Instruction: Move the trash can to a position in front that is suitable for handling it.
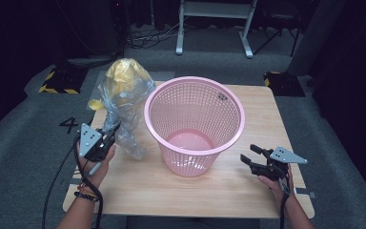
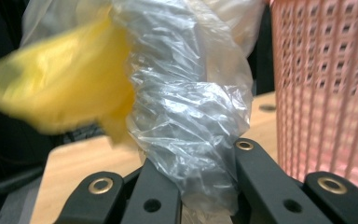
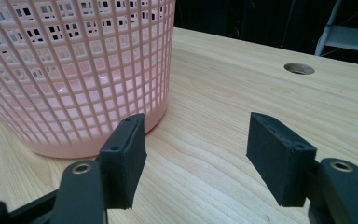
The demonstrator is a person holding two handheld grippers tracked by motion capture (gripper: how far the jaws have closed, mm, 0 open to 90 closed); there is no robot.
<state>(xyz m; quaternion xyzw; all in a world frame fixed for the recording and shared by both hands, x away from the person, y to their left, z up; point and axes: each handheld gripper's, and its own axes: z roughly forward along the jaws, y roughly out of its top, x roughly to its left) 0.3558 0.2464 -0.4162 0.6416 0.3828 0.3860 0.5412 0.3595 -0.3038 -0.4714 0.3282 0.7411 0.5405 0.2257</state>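
A pink mesh basket [image 1: 194,125] stands upright in the middle of the wooden table [image 1: 248,191]. Left of it rises a crumpled clear plastic bag [image 1: 124,102] with something yellow [image 1: 121,74] inside near its top. My left gripper [image 1: 109,138] is shut on the bag's lower part; in the left gripper view the clear bag [image 2: 191,121] is bunched between the two black jaws, with the yellow thing [image 2: 60,88] at the left and the basket [image 2: 326,84] at the right. My right gripper [image 1: 250,155] is open and holds nothing, just right of the basket's base [image 3: 70,79].
A round cable hole [image 3: 299,68] lies in the table beyond the right gripper. Grey carpet surrounds the table, with yellow-black weights [image 1: 57,81] and a white frame's legs [image 1: 214,28] behind. Cables trail from both grippers off the table's front edge.
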